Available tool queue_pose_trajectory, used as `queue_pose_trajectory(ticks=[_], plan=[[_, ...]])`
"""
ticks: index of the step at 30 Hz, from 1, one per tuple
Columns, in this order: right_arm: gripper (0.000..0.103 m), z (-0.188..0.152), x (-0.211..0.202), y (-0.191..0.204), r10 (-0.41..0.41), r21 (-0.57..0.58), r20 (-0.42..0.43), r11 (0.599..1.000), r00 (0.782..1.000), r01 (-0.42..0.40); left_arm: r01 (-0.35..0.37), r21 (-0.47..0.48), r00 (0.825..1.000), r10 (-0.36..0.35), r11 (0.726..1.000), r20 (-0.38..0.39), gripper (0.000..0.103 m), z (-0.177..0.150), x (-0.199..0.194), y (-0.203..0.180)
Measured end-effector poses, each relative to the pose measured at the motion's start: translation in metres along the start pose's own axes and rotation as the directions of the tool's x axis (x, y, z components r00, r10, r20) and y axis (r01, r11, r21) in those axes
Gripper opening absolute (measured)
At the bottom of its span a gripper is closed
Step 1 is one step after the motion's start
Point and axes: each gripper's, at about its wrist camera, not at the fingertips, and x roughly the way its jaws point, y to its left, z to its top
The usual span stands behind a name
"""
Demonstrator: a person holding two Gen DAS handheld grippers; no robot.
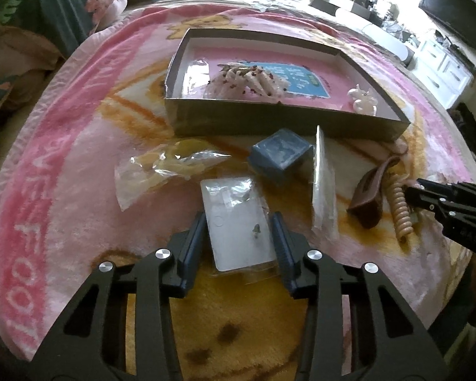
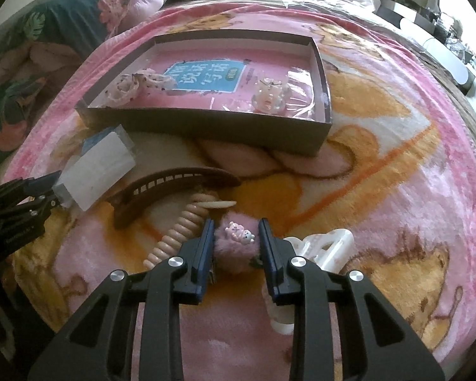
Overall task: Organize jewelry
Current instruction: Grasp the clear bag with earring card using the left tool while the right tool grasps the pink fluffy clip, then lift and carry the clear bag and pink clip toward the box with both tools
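- The left gripper (image 1: 239,222) is sitting low over the pink cartoon blanket (image 1: 79,165), jaws spread about as wide as the white jewelry card in a clear sleeve (image 1: 238,222) lying between them. The fingers are flanking the card's edges, but I honestly can't tell if they're pinching it or just beside it.
- The right gripper (image 2: 236,235) is straddling a fuzzy pink hair clip with a tiny bear charm (image 2: 234,244), jaws part open with a pad on each side. It's looking snug, though whether they're actually squeezing the fluff isn't clear.
- Right next to that clip, a beige spiral hair coil (image 2: 174,235) is lying on the left, with a brown curved comb clip (image 2: 174,181) arching beyond it.
- A white claw clip (image 2: 327,244) is peeking out on the right gripper's other side.
- The cardboard tray (image 1: 269,120) is sitting farther back on the blanket, holding a pale beaded scrunchie (image 1: 247,79) and a small pearly piece (image 1: 363,100).
- A little blue box (image 1: 279,155) and a crinkled clear bag (image 1: 161,171) are lying between the tray and the left gripper.
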Motion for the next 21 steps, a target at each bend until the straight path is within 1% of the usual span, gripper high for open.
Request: queue_pose_trajectory(ticks=[3, 5, 8, 12, 15, 21], plan=[[0.026, -0.004, -0.005, -0.001, -0.006, -0.013, 0.005, 1.000, 1.000, 0.006, 0.011, -0.008, 1.000, -0.011, 1.000, 0.011, 0.033, 0.000, -0.004, 0.002], [0.022, -0.008, -0.008, 0.001, -0.009, -0.036, 0.017, 0.999, 1.000, 0.009, 0.018, -0.014, 1.000, -0.018, 1.000, 0.021, 0.033, 0.000, -0.008, 0.004], [0.021, -0.014, -0.015, -0.001, 0.014, -0.030, 0.047, 0.999, 0.999, -0.012, 0.027, -0.024, 0.999, -0.026, 0.999, 0.038, 0.033, -0.002, -0.017, 0.008], [0.020, -0.019, -0.032, -0.003, 0.077, -0.021, 0.094, 0.997, 0.993, -0.075, 0.035, -0.037, 0.998, -0.033, 0.999, 0.045, 0.033, -0.005, -0.025, 0.013], [0.020, -0.023, -0.045, 0.002, 0.110, -0.036, 0.114, 0.994, 0.987, -0.106, 0.038, -0.042, 0.998, -0.036, 0.998, 0.054, 0.033, -0.008, -0.031, 0.015], [0.020, -0.031, -0.059, 0.022, 0.174, -0.086, 0.116, 0.983, 0.978, -0.164, 0.047, -0.046, 0.996, -0.044, 0.998, 0.074, 0.033, -0.014, -0.047, 0.018]])
